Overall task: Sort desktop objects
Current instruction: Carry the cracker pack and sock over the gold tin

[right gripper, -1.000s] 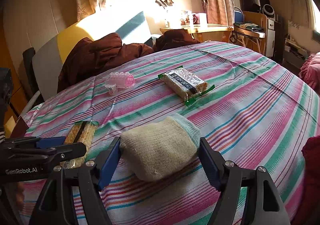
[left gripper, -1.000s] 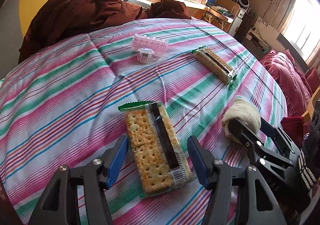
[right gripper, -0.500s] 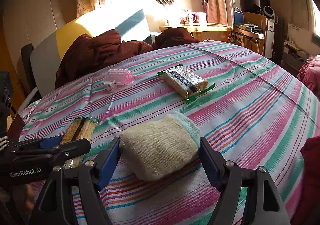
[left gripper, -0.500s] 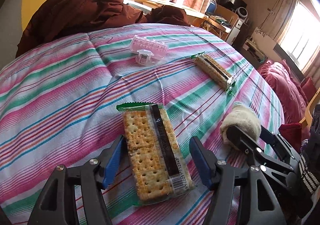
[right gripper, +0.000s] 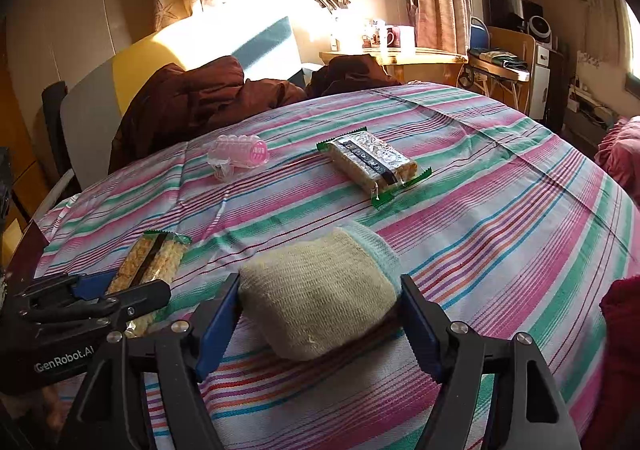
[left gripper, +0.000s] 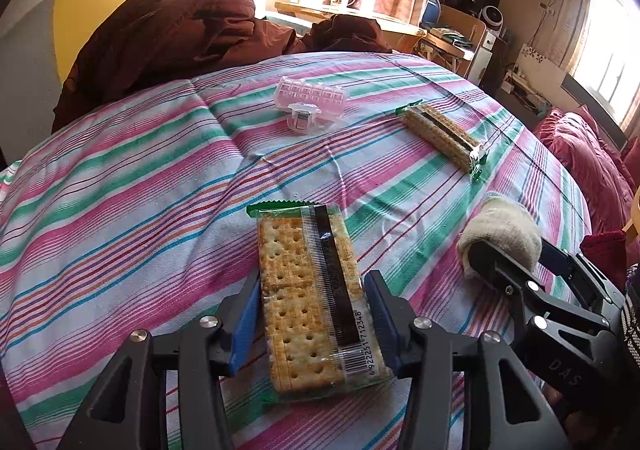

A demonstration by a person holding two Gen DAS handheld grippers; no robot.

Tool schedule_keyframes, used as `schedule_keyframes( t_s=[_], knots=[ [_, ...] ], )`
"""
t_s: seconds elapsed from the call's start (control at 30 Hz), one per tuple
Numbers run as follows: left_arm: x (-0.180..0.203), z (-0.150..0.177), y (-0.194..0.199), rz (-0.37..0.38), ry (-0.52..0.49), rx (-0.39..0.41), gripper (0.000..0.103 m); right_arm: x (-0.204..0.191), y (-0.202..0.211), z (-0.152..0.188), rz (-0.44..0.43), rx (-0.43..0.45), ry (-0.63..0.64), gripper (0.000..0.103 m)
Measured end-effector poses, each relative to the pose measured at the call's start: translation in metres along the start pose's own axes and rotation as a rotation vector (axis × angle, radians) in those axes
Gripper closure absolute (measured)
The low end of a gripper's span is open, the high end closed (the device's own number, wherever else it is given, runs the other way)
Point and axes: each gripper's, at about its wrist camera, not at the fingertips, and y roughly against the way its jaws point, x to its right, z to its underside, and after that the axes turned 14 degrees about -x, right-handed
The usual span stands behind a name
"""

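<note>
In the left wrist view, the left gripper (left gripper: 314, 324) is seen closed on the near cracker packet (left gripper: 310, 300), both blue pads pressed against its long sides; the packet's near end is cut from sight behind the gripper body. Ahead and to the right of it a second cracker packet (left gripper: 442, 136) lies on the striped cloth (left gripper: 120, 186), and ahead, slightly left of that, a pink plastic box (left gripper: 310, 100) is found. To the right the right gripper (left gripper: 516, 254) is partly visible, with a rolled sock (left gripper: 500, 228) between its fingers; whether contact is made cannot be told here.

In the right wrist view, the sock (right gripper: 320, 294) is shown between the right gripper's (right gripper: 320, 316) pads, the left pad touching it, the right pad's contact hard to make out, so its grip cannot be told. The left gripper (right gripper: 104, 296) is cut off at the left edge, hiding part of its packet (right gripper: 154, 260). The other packet (right gripper: 372, 166) and the box (right gripper: 240, 154) lie well ahead
</note>
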Motion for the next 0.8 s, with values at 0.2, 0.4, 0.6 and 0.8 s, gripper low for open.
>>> schedule_keyframes(
  t_s=[0.2,0.4,0.6,0.8],
  knots=[
    [-0.015,0.024,0.018,0.029,0.039,0.013,0.052,-0.01,0.004,0.002,0.018,-0.008,0.038,0.029],
    [-0.039,0.059,0.043,0.045,0.092,0.039,0.052,-0.048,0.014,0.02,-0.048,-0.03,0.127,0.03],
    [-0.054,0.09,0.073,0.021,0.094,0.096,0.052,-0.075,0.025,0.035,-0.104,-0.036,0.165,0.03],
    [-0.068,0.113,0.109,0.013,0.103,0.171,0.052,-0.108,0.04,0.045,-0.146,-0.035,0.237,0.03]
  ],
)
